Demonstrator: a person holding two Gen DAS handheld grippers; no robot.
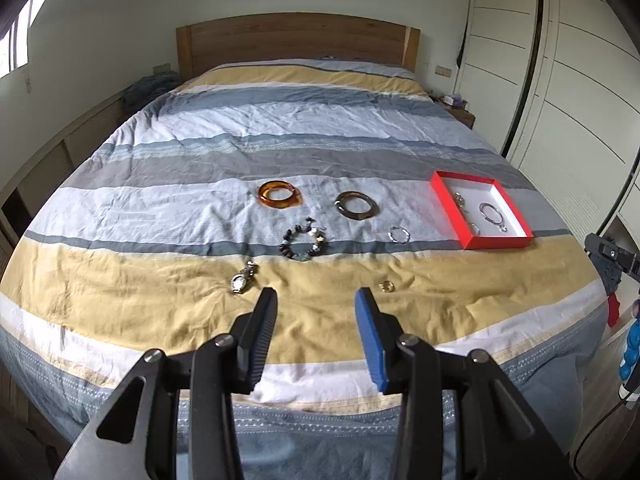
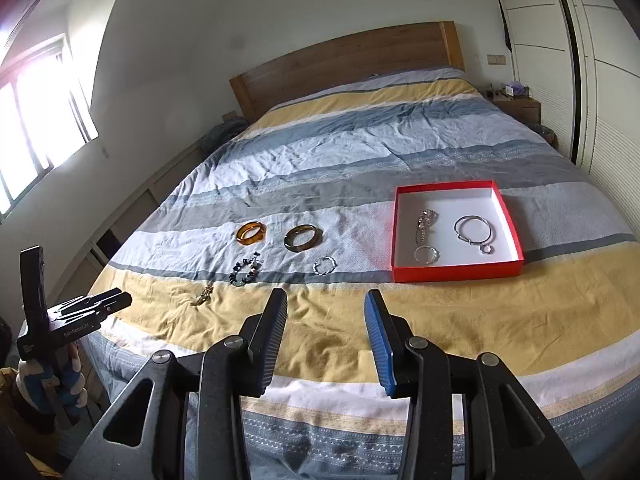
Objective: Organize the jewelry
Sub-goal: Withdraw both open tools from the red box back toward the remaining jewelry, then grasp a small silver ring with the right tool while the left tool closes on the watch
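Both grippers hang above the near edge of a striped bed (image 1: 320, 140), each with its jaws apart and nothing between them: the left gripper (image 1: 316, 300) and the right gripper (image 2: 326, 300). On the cover lie an amber bangle (image 1: 279, 194), a darker bangle (image 1: 357, 205), a beaded bracelet (image 1: 305, 242), a small wavy silver ring (image 1: 399, 235) and a watch (image 1: 243, 278). Only the left view shows a small gold ring (image 1: 386, 287) just beside its blue finger; in the right view that spot is hidden. The red box (image 2: 456, 270) shows best from the right: 1 chain (image 2: 426, 236) and 1 silver bangle (image 2: 475, 233) lie apart inside. The right view also catches the left gripper from the side, held in a gloved hand (image 2: 72, 376).
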